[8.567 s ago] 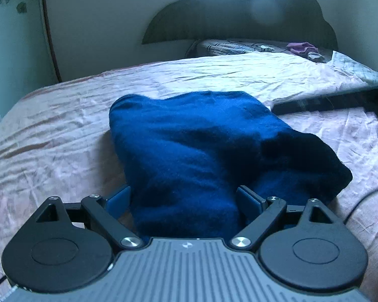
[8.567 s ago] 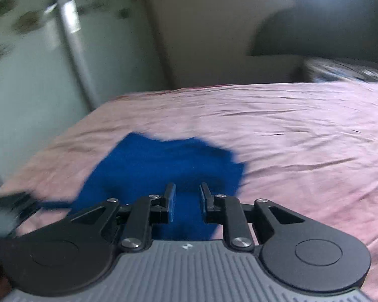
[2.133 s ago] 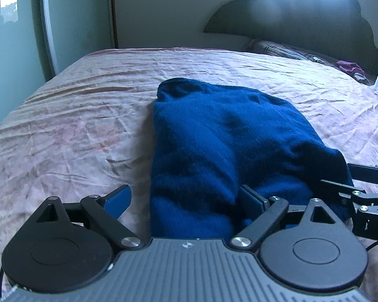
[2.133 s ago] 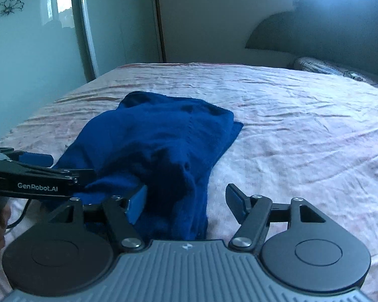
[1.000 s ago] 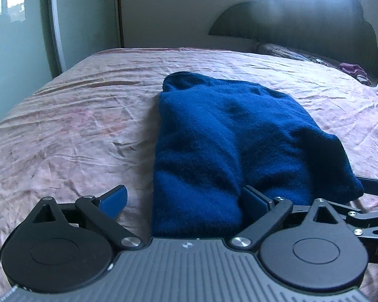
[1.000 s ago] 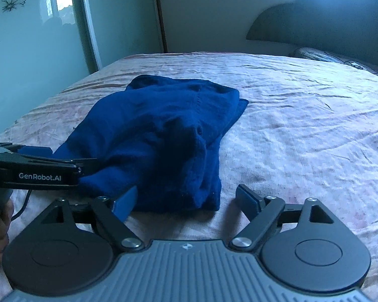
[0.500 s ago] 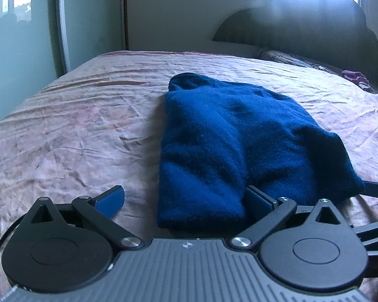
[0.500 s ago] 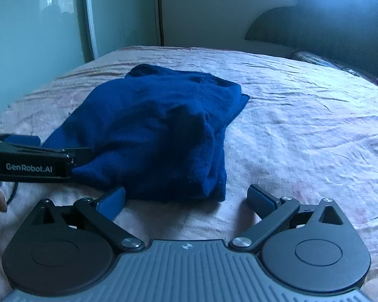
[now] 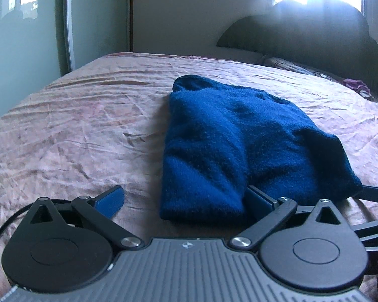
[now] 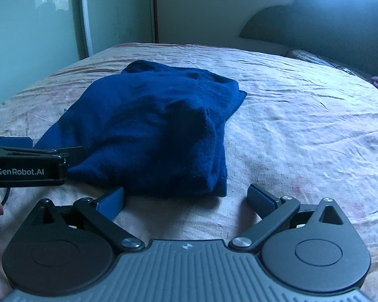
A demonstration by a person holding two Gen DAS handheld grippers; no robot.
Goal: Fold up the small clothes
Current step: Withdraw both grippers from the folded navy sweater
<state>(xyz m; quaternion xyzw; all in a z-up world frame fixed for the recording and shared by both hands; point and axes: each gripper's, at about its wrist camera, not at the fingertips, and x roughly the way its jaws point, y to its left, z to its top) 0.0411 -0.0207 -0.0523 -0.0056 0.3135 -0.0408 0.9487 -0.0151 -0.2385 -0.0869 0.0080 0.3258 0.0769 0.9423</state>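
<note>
Blue knit garment (image 9: 229, 141) lies folded on the pink bed sheet (image 9: 75, 125). Your left hand-held gripper (image 9: 186, 198) and right hand-held gripper (image 10: 186, 198) are both released, fingers spread wide at its near edge, gripping nothing.

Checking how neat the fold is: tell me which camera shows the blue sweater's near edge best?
The right wrist view: the sweater lies whole there, its near edge clear of the open right gripper. The left wrist view shows the sweater too, but one finger covers part of that edge.
</note>
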